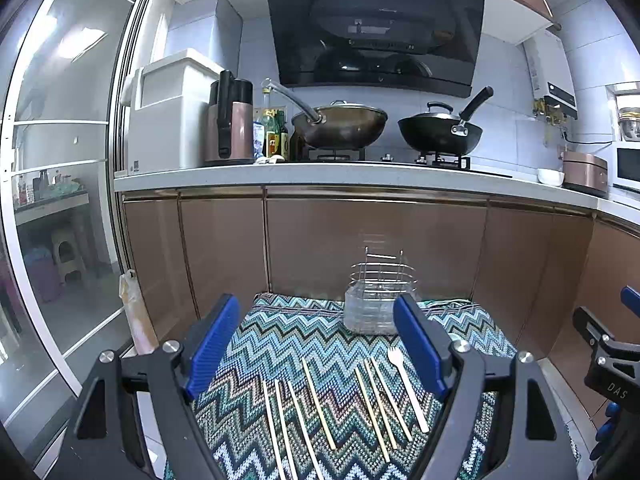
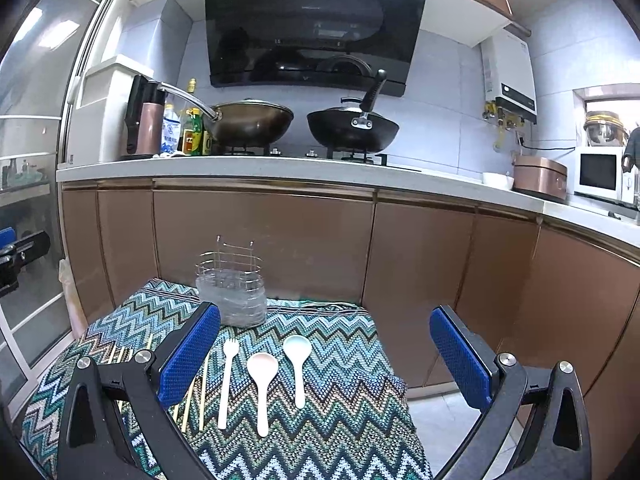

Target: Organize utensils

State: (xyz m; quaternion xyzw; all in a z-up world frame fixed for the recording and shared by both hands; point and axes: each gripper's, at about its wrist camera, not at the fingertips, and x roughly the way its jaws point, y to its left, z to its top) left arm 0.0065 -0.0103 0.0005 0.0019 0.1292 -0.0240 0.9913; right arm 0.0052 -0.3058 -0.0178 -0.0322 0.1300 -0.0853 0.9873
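Left wrist view has the left gripper (image 1: 316, 344) hanging over the zigzag cloth (image 1: 280, 328), jaws wide and empty, with seven chopsticks (image 1: 318, 404) lying loose below it. Beside them lies a white fork (image 2: 227, 380), then a pink spoon (image 2: 262, 384) and a white spoon (image 2: 297, 364). Over those the right gripper (image 2: 326, 354) also gapes, empty. A wire holder (image 2: 231, 284) stands at the cloth's far edge.

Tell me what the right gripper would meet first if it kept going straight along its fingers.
Probably the zigzag cloth near its far edge, just past the two spoons. The right gripper is open and empty. The wire utensil holder stands left of that line. Depth is uncertain.
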